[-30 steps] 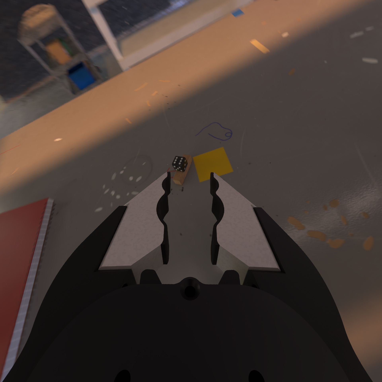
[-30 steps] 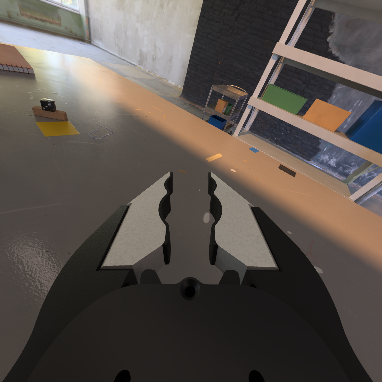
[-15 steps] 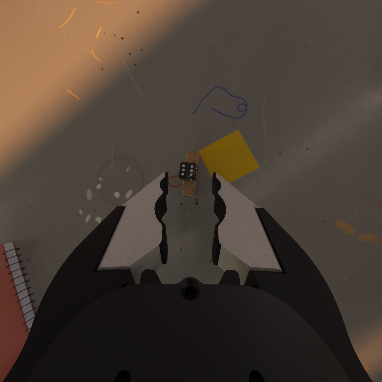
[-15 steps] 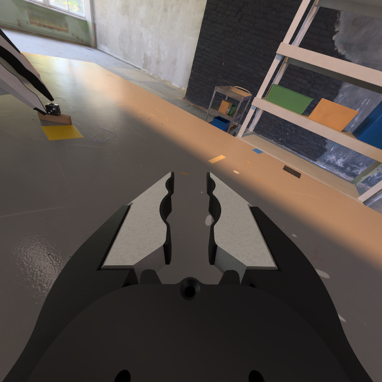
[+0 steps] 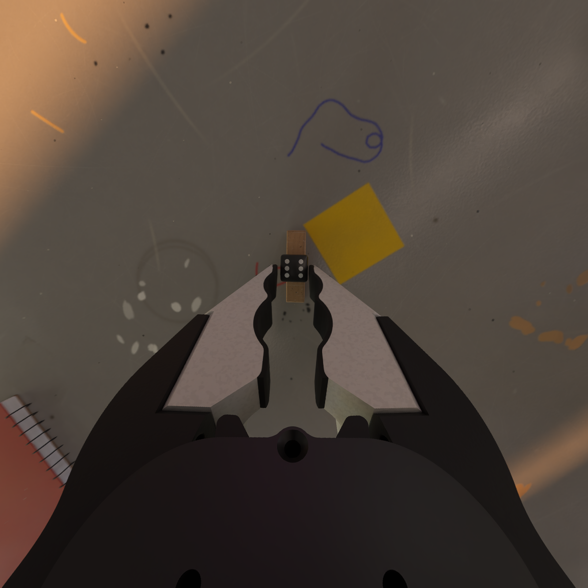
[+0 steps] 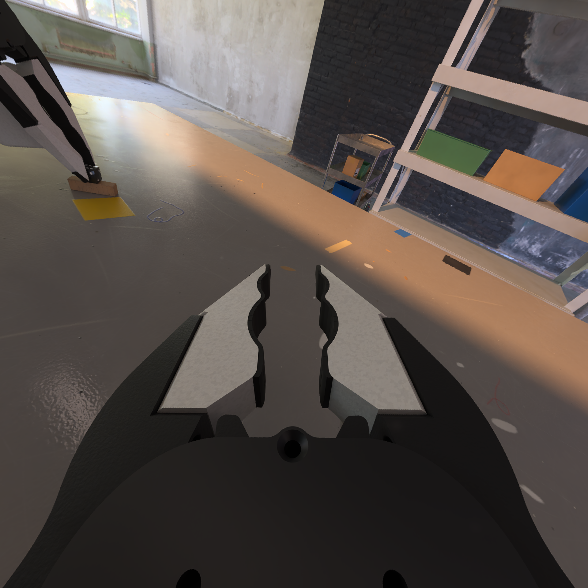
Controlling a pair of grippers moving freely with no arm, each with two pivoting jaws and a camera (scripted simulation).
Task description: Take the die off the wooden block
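Observation:
A small black die (image 5: 293,268) with white pips sits on a thin wooden block (image 5: 296,243) lying flat on the grey floor. My left gripper (image 5: 292,267) points down at it, open, with one fingertip close on each side of the die and a slim gap showing on both sides. In the right wrist view the left gripper (image 6: 84,171) has its tips down at the die (image 6: 95,174) on the block (image 6: 95,188). My right gripper (image 6: 292,270) is open and empty, low over the floor, far from the block.
A yellow square (image 5: 353,232) lies flat on the floor just right of the block. A red spiral notebook (image 5: 22,461) lies at the lower left. A white shelf rack (image 6: 477,178) and a metal cart (image 6: 359,165) stand far off by the dark wall.
My left gripper has moved forward and down until its tips flank the die, and its jaws have narrowed. The right gripper has shifted only slightly. The die and the block have not moved.

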